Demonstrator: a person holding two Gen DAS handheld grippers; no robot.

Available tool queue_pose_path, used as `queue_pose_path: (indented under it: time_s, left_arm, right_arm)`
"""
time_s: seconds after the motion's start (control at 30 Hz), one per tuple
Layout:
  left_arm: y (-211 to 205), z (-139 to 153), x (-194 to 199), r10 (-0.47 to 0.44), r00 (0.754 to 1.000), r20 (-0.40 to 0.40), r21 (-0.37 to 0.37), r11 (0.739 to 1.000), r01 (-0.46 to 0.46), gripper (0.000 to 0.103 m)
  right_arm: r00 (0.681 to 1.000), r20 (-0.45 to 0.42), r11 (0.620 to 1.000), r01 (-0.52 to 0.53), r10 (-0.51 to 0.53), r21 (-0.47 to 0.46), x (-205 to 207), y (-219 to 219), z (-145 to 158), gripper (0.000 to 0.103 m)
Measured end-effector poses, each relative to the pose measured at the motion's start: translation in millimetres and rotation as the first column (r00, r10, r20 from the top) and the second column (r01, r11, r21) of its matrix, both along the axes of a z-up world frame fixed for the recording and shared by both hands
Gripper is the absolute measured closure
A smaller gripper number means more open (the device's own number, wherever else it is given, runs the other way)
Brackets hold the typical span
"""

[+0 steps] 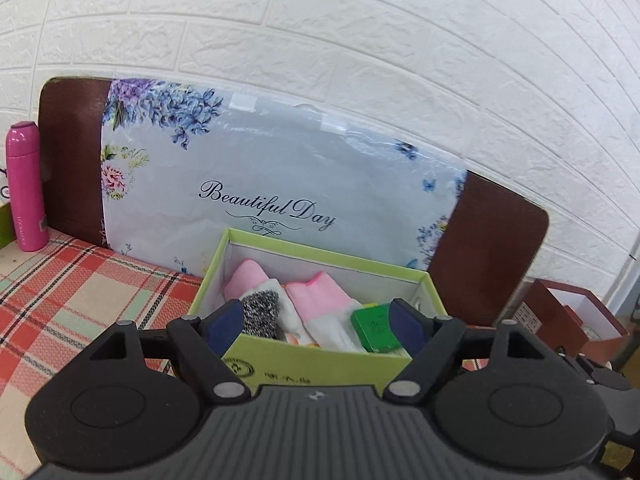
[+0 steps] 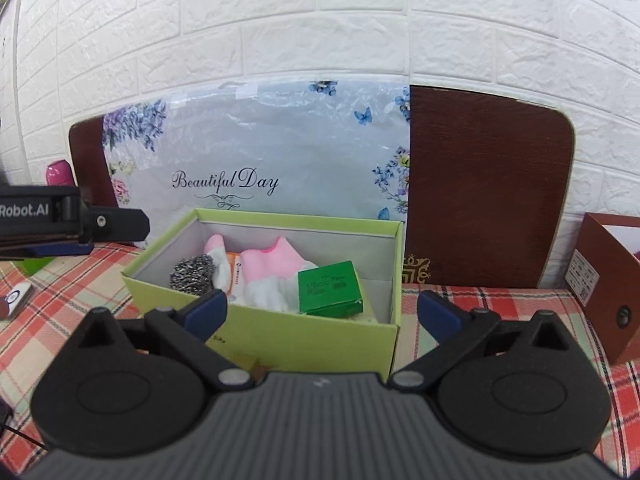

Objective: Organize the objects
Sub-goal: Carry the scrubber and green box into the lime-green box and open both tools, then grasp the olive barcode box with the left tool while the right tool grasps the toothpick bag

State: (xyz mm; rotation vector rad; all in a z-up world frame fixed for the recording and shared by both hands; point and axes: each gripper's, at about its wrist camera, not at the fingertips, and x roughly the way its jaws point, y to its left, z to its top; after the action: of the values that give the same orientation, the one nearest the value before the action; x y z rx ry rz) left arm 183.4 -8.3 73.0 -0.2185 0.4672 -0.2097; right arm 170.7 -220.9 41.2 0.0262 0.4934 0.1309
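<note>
An open light-green box (image 1: 320, 364) (image 2: 312, 332) stands on the plaid tablecloth. Inside lie pink-and-white socks (image 1: 320, 308) (image 2: 268, 264), a grey steel scrubber (image 1: 262, 312) (image 2: 192, 274) and a small green box (image 1: 374, 330) (image 2: 330, 288). My left gripper (image 1: 316, 326) is open and empty, just in front of the box's near wall. It also shows in the right wrist view (image 2: 116, 226), left of the box. My right gripper (image 2: 324, 312) is open and empty, its fingers on either side of the box's right front corner.
A floral "Beautiful Day" board (image 1: 280, 184) (image 2: 256, 160) leans on a brown panel (image 2: 484, 184) against the white brick wall. A pink bottle (image 1: 26, 184) stands at the left. A brown box (image 2: 612, 280) (image 1: 572, 320) sits at the right. Small items (image 2: 16, 300) lie at the left.
</note>
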Motion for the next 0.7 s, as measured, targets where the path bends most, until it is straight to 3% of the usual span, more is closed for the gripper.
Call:
queue_pose_path:
  time_s: [0.43, 0.7]
  left_arm:
    - [-2, -9, -78, -0.016, 1.000, -0.010, -0.036, 0.999, 0.015, 0.020]
    - [1, -43, -105, -0.039, 0.995, -0.089, -0.043, 0.998, 0.035, 0.020]
  right_arm:
    - [1.000, 0.018, 0.997, 0.010, -0.011, 0.071, -73, -12, 2, 0.000]
    - [0.999, 0.030, 0.998, -0.031, 0.030, 0.063, -128, -17, -38, 0.000]
